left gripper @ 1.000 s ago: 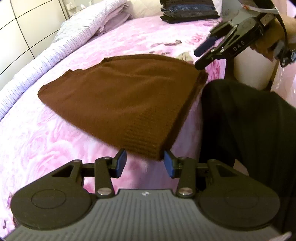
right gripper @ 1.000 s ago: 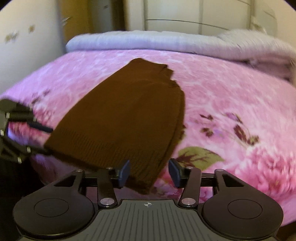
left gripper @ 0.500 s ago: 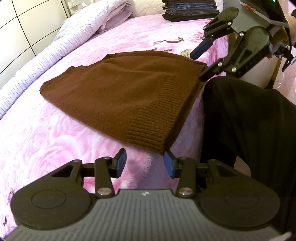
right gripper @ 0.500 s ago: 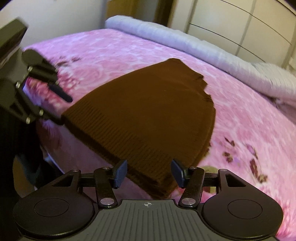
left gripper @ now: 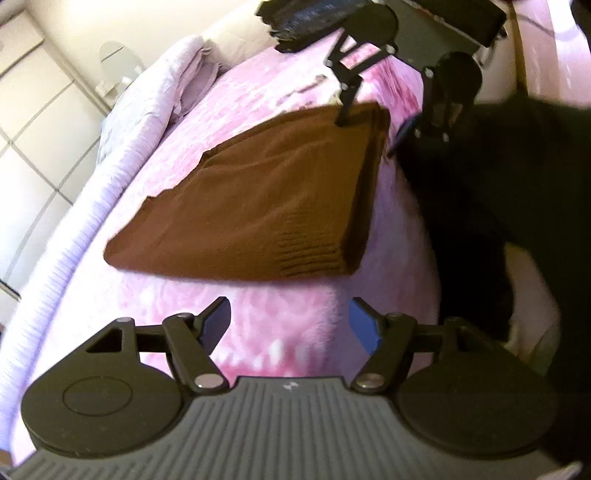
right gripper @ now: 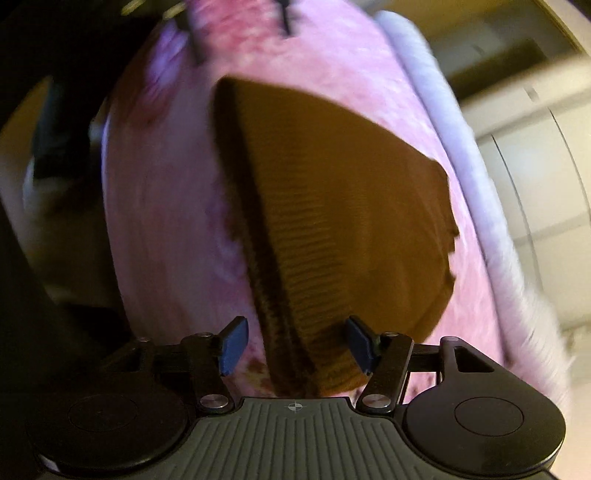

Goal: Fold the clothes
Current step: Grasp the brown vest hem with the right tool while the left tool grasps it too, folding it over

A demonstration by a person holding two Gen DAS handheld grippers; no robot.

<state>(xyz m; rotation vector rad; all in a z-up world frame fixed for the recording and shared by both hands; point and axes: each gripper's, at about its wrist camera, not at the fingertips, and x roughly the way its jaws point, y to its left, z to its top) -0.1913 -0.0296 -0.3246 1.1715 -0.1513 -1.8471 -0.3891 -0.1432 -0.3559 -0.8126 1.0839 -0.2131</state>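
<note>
A brown knit sweater (left gripper: 258, 199) lies folded flat on the pink floral bed cover (left gripper: 258, 92), with its ribbed hem towards the bed's edge. My left gripper (left gripper: 291, 325) is open above bare cover, a short way back from the near hem corner. The right gripper (left gripper: 373, 123) shows at the sweater's far hem corner, with one finger over the cloth. In the right wrist view the ribbed hem corner of the sweater (right gripper: 332, 206) lies between the spread fingers of my right gripper (right gripper: 295, 343). Both views are blurred by motion.
A rolled lilac quilt (left gripper: 155, 92) runs along the bed's far side, in front of pale wardrobe panels (left gripper: 29, 110). A stack of dark folded clothes (left gripper: 306, 14) sits at the head end. A person's dark clothing (left gripper: 498, 184) stands against the bed's edge.
Both views have swung and tilted. My left gripper backed off from the hem corner and opened wider. The right gripper closed in on its hem corner, which now lies between its wider fingers.
</note>
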